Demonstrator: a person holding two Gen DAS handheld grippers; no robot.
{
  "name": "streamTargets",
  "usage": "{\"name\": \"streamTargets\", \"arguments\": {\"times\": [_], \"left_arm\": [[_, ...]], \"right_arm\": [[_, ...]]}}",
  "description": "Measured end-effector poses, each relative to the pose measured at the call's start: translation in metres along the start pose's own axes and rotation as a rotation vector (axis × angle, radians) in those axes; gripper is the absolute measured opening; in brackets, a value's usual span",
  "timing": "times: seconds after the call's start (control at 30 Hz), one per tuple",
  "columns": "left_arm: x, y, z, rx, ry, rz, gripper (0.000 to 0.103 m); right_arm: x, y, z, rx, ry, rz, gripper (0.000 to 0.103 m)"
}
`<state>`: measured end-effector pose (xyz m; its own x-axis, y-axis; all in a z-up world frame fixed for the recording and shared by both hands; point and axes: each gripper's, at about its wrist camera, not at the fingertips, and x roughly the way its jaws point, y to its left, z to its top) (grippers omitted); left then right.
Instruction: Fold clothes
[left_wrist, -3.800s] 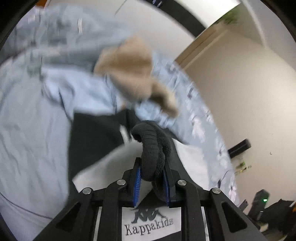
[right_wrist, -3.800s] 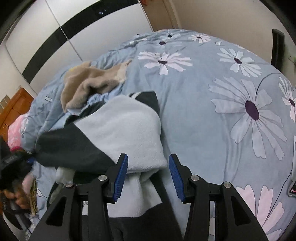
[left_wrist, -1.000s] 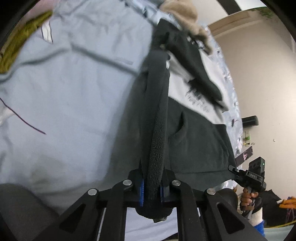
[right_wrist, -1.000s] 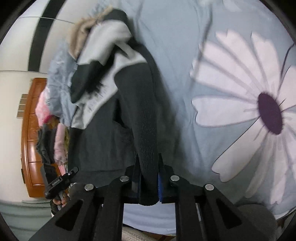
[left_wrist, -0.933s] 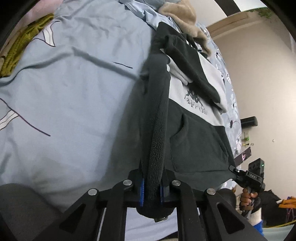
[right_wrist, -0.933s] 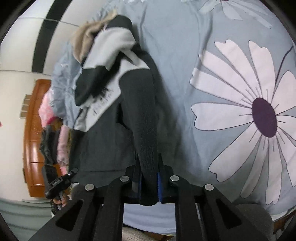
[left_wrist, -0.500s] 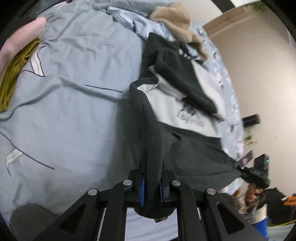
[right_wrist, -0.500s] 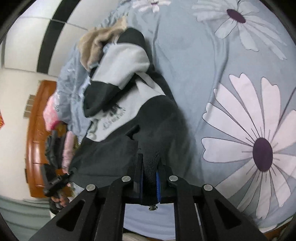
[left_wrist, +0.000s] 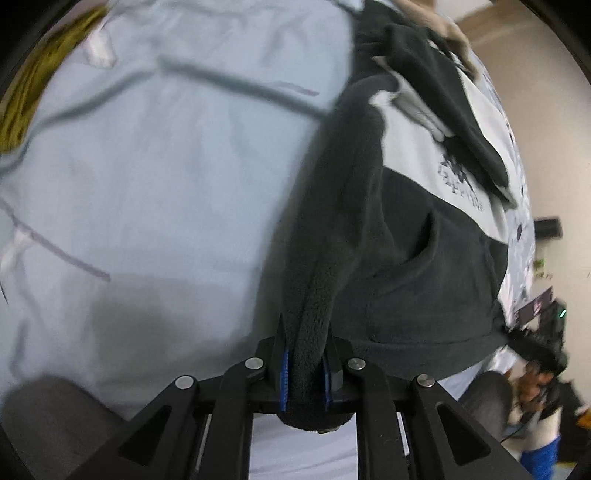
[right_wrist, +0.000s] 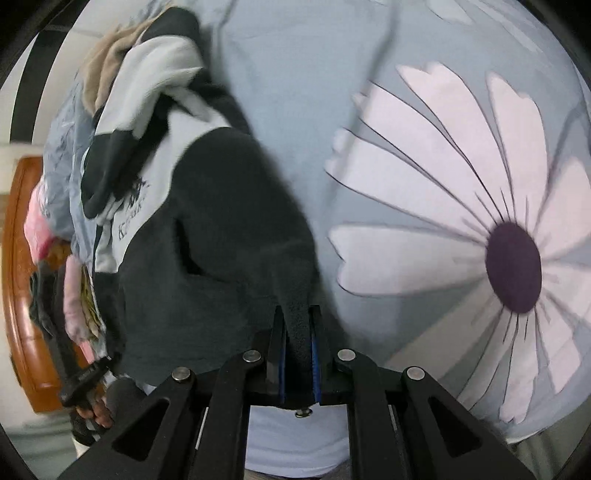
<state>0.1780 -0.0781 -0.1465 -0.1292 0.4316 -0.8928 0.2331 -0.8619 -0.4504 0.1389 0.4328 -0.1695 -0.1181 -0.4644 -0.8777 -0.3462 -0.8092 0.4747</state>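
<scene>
Left gripper (left_wrist: 306, 369) and right gripper (right_wrist: 298, 365), each clamped on the fleece hoodie's (left_wrist: 413, 266) hem, are probably spreading it flat on the bedsheet (right_wrist: 295, 66); next, smooth it.

The left gripper (left_wrist: 306, 363) and right gripper (right_wrist: 297, 360) were matte black linkages, each showing four silver rivets and blue pads (left_wrist: 283, 376) lining the fingers toward six o'clock.

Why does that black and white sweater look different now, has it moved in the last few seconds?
Yes. The sweater was bunched beside the beige garment; now it lies stretched away from it, toward both grippers.
</scene>
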Motion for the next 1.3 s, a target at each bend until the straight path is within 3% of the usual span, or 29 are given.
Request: {"name": "streamTargets", "arguments": {"times": [0.13,0.2,0.27,0.37,0.6,0.63,0.67,0.7,0.73,0.9,1.03,1.13,1.3], "left_arm": [[-0.002,0.005,-0.005,-0.013,-0.020,-0.033,0.020],[-0.007,0.007,-0.006,-0.020,-0.039,-0.053,0.035],[-0.010,0.010,-0.008,-0.033,-0.056,-0.049,0.058],[-0.006,0.017,-0.011,-0.040,-0.047,-0.082,0.064],[0.003,0.008,-0.024,0.014,-0.018,-0.102,0.061],[0.003,0.008,-0.025,0.019,-0.017,-0.106,0.052],[0.002,0.007,-0.026,0.024,-0.016,-0.109,0.034],[0.000,0.007,-0.028,0.028,-0.018,-0.106,0.027],[-0.003,0.007,-0.029,0.032,-0.022,-0.117,0.022],[-0.042,0.002,-0.034,0.083,-0.079,-0.197,0.018],[-0.072,-0.005,-0.014,0.063,-0.113,-0.292,0.017],[-0.096,-0.017,0.016,0.038,-0.163,-0.385,0.017],[-0.105,-0.050,0.099,-0.023,-0.203,-0.484,0.017]], "right_arm": [[0.002,-0.001,-0.008,0.002,0.002,-0.004,0.017],[-0.001,-0.002,-0.008,-0.002,-0.005,-0.011,0.021],[-0.003,-0.005,-0.009,-0.002,-0.009,-0.019,0.029],[0.001,-0.012,-0.012,0.026,0.007,0.010,0.036],[-0.001,-0.014,-0.020,0.022,-0.001,0.054,0.038],[-0.003,-0.013,-0.022,0.016,-0.002,0.061,0.038],[-0.005,-0.013,-0.024,0.010,-0.004,0.068,0.036],[-0.007,-0.012,-0.025,0.004,-0.005,0.074,0.024],[-0.009,-0.011,-0.027,-0.002,-0.006,0.081,0.022],[-0.030,-0.009,-0.033,-0.024,-0.034,0.151,0.019],[-0.065,0.000,-0.025,-0.041,-0.107,0.268,0.019],[-0.088,0.024,0.000,-0.052,-0.176,0.355,0.019],[-0.103,0.055,0.070,-0.007,-0.232,0.420,0.019]]}}
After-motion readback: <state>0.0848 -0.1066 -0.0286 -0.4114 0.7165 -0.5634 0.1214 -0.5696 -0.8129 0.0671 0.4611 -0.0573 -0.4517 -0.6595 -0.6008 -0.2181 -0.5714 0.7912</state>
